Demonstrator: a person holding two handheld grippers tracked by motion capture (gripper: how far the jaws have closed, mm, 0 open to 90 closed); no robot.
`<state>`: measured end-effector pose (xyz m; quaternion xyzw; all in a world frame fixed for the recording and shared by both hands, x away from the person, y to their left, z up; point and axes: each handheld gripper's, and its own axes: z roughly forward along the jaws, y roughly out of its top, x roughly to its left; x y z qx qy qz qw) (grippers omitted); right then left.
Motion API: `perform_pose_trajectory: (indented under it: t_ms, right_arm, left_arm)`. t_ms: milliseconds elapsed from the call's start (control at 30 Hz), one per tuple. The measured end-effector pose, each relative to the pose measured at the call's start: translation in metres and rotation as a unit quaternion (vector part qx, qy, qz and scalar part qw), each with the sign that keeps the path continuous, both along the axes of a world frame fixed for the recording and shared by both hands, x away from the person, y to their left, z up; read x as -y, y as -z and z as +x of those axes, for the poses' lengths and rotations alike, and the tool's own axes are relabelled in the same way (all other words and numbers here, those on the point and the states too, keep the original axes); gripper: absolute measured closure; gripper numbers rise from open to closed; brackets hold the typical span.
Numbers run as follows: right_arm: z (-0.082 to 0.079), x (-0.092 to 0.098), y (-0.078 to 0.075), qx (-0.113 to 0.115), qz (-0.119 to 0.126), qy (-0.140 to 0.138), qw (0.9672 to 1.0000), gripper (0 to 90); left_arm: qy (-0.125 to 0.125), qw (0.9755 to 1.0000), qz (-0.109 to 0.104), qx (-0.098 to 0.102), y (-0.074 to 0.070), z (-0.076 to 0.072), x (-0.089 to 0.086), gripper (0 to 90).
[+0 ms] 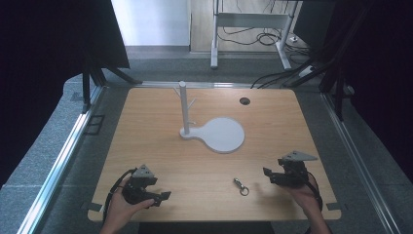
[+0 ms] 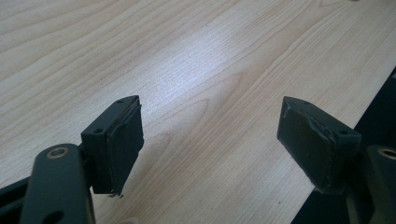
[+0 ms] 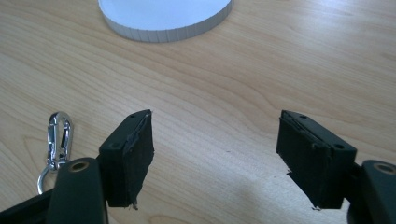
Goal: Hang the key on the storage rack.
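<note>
1. Stand (image 1: 214, 131) sits mid-table (image 1: 146, 146), its post (image 1: 184, 107) toward the far edge.
2. Clip (image 1: 240, 185) lies near the near edge, right of centre.
3. Left gripper (image 1: 163, 197) at near-left corner; right gripper (image 1: 269, 174) near the right edge, just right of clip.

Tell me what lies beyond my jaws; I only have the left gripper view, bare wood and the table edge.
Observer: A small metal clip lies on the table, between the two grippers, nearer the right gripper.
Operator: Report the right gripper's state.
Observer: Open, jaws wide apart, nothing between them; the clip sits just outside its left jaw in the right gripper view.
Operator: Name anything else on the table.
Observer: A white stand, an upright post with pegs on a round flat base, sits mid-table, beyond the clip.
</note>
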<state>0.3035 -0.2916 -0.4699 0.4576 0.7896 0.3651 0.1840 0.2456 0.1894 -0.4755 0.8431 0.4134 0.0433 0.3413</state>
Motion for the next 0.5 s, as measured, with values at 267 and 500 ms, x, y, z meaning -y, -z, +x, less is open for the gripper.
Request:
perform_pose_trajectory:
  t_ms: [267, 500]
  right_arm:
    - [0.006, -0.004, -0.013, 0.002, -0.002, -0.02, 0.9998, 33.7]
    - [0.009, -0.008, -0.027, -0.009, -0.018, -0.036, 0.9991, 35.4]
  left_arm:
    - [0.002, 1.0, -0.004, 0.003, -0.002, -0.002, 0.0, 23.0]
    - [-0.005, 1.0, -0.007, 0.005, -0.004, -0.002, -0.004, 23.0]
